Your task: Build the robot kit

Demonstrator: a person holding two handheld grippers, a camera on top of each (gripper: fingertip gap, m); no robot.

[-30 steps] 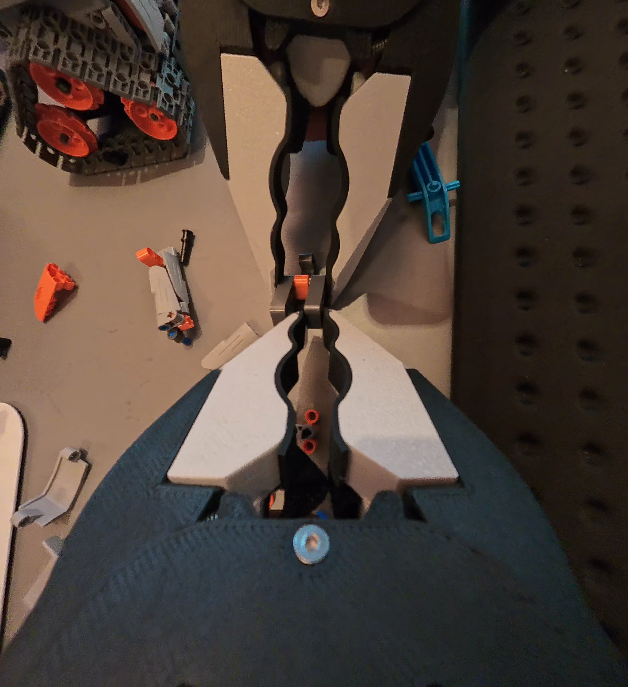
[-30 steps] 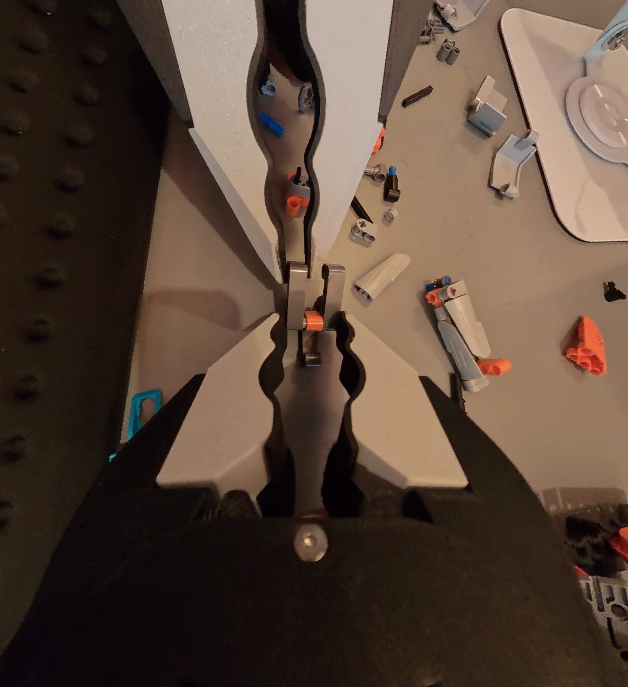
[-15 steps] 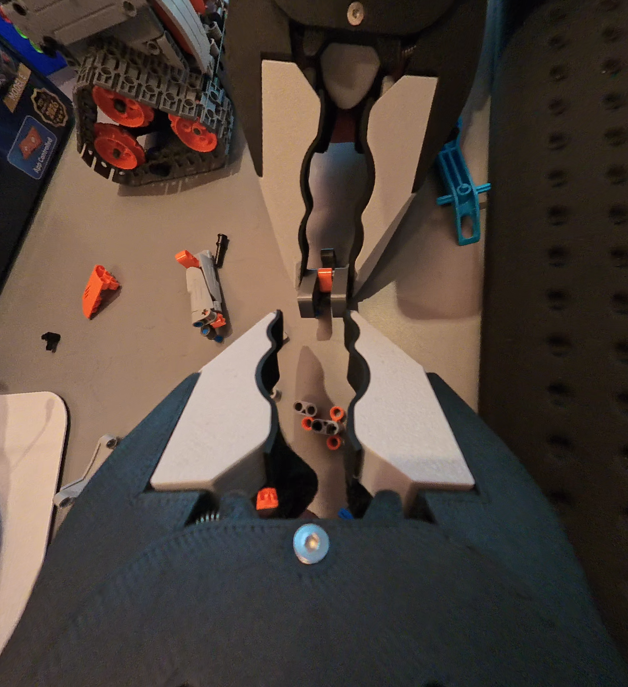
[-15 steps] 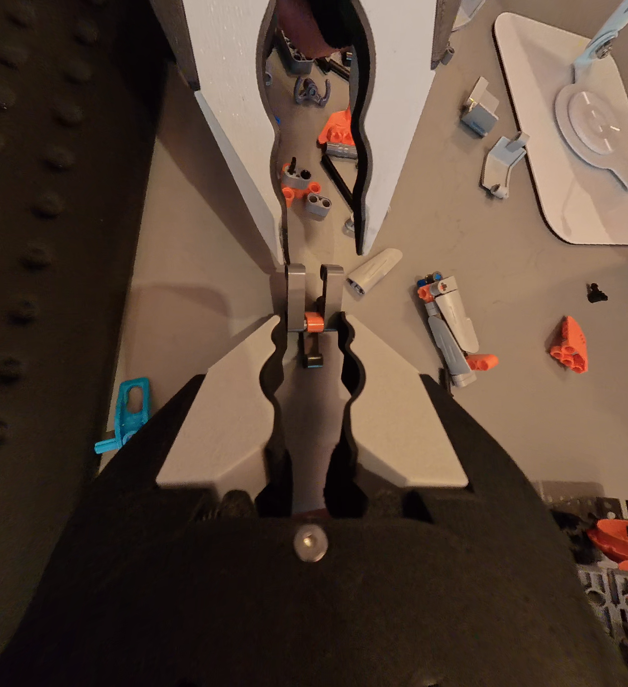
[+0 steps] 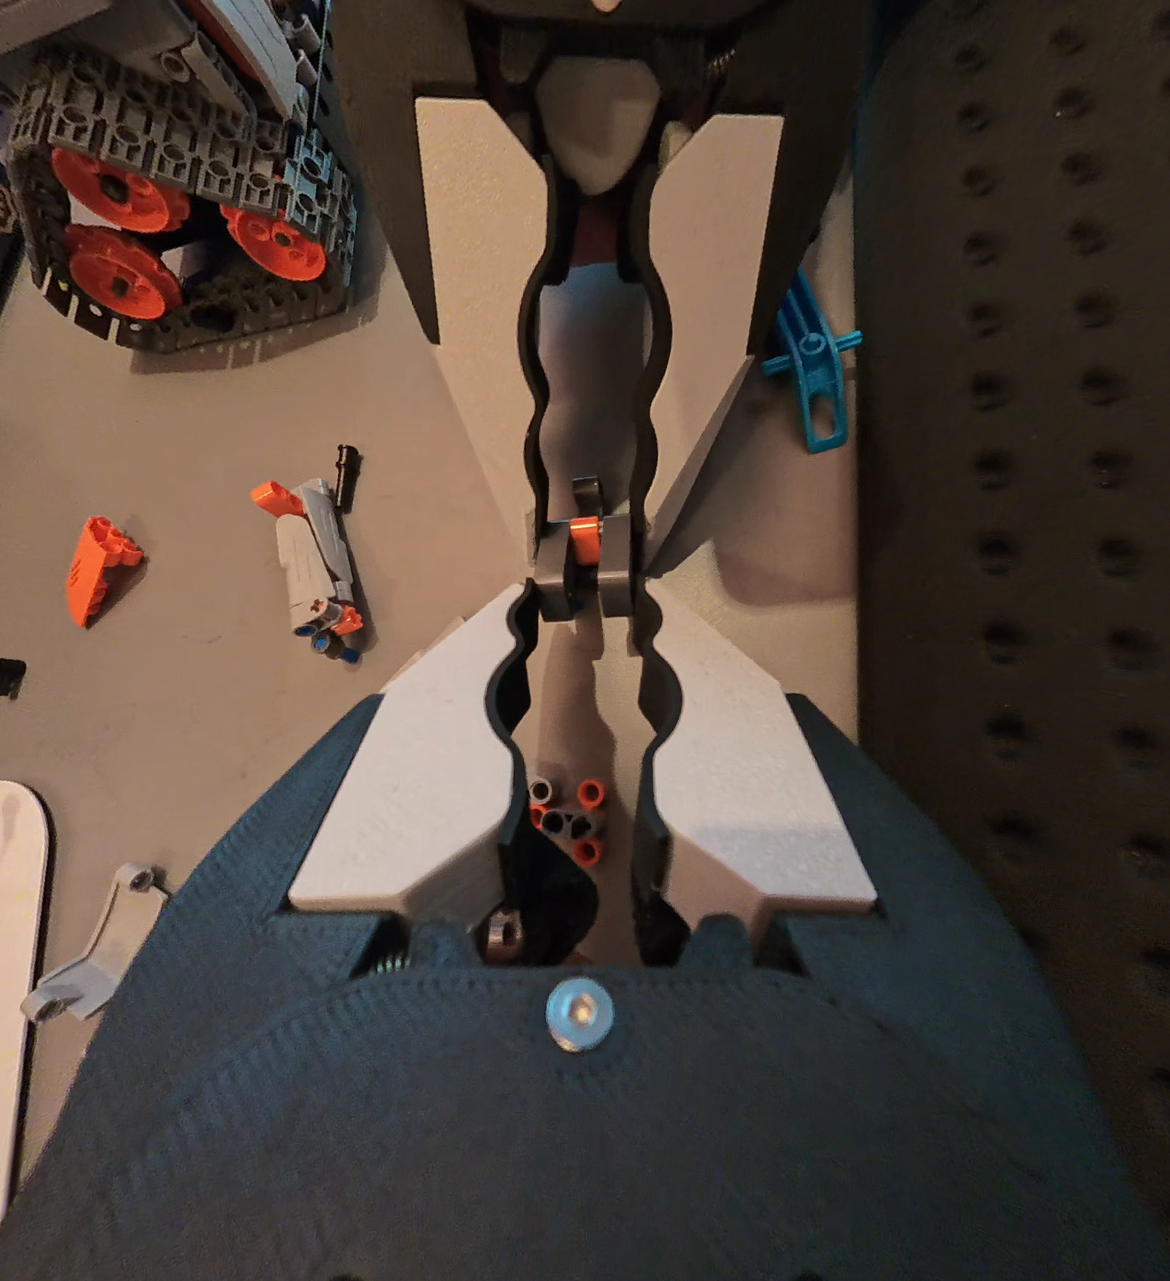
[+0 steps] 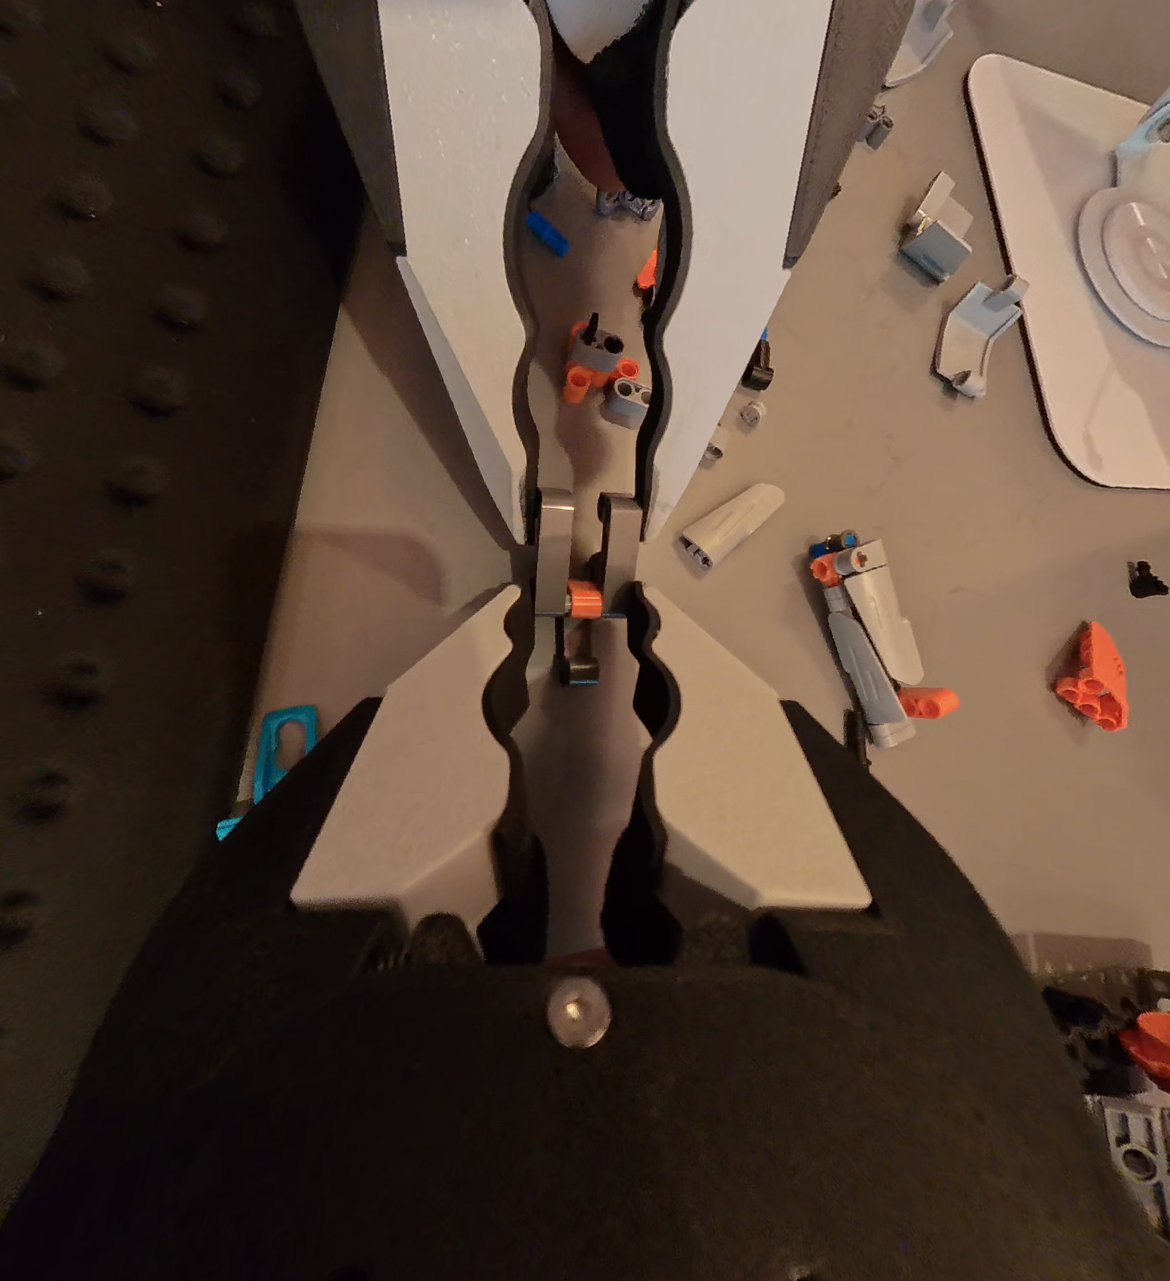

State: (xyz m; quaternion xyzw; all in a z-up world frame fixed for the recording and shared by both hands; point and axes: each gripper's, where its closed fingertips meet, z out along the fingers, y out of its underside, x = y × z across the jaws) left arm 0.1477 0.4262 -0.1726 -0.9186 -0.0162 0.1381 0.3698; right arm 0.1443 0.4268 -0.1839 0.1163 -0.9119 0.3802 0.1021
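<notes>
The right gripper (image 6: 582,610) pinches a small grey-and-orange brick assembly (image 6: 583,554) at its tips. The left gripper (image 5: 582,610), facing it tip to tip, closes on the assembly's far end above the bench (image 5: 187,693), a tracked brick vehicle (image 5: 180,229) off to its left.

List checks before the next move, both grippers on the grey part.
1. Right gripper on part: ok, fingers clamp both beams.
2. Left gripper on part: ok, but only at the beam ends.
3. Orange pin bridging beams: ok.
4. Pin fully seated: cannot tell.
5. Table beneath clear: not ok, loose pieces lie under the left fingers.
</notes>
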